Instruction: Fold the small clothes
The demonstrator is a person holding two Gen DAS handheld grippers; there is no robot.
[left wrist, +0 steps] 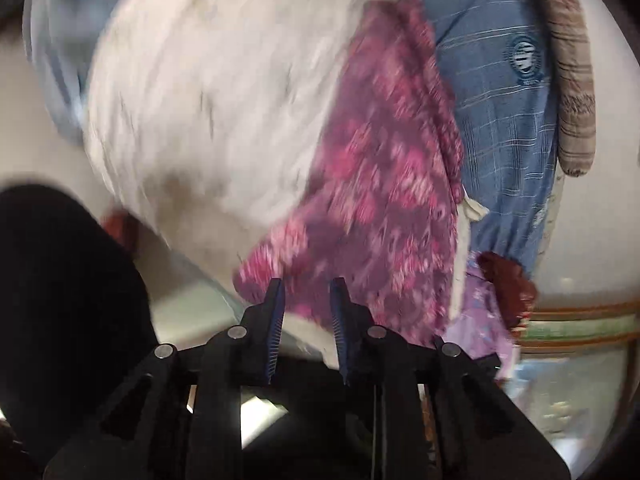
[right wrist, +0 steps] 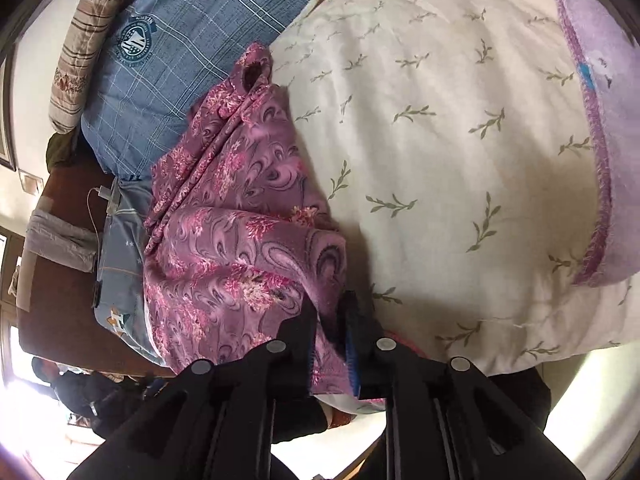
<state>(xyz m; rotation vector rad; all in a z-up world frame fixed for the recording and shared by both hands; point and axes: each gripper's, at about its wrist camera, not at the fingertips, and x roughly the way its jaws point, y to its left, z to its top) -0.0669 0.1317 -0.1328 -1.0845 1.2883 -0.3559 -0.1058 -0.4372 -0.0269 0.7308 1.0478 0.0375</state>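
A small purple garment with pink flowers [right wrist: 240, 216] lies crumpled on a cream bedspread with green sprigs [right wrist: 440, 140]. My right gripper [right wrist: 330, 304] is shut on the garment's near edge, cloth pinched between its jaws. In the left wrist view, which is blurred by motion, the same garment [left wrist: 380, 184] lies just beyond my left gripper [left wrist: 308, 286]. Its jaws stand apart with nothing between them, close to the garment's lower edge.
A blue plaid pillow with a round crest [right wrist: 180, 52] and a striped beige pillow [right wrist: 80, 48] lie behind the garment. A lilac blanket [right wrist: 600, 80] lies at the right. A brown headboard [right wrist: 60, 240] with a white cable is at the left.
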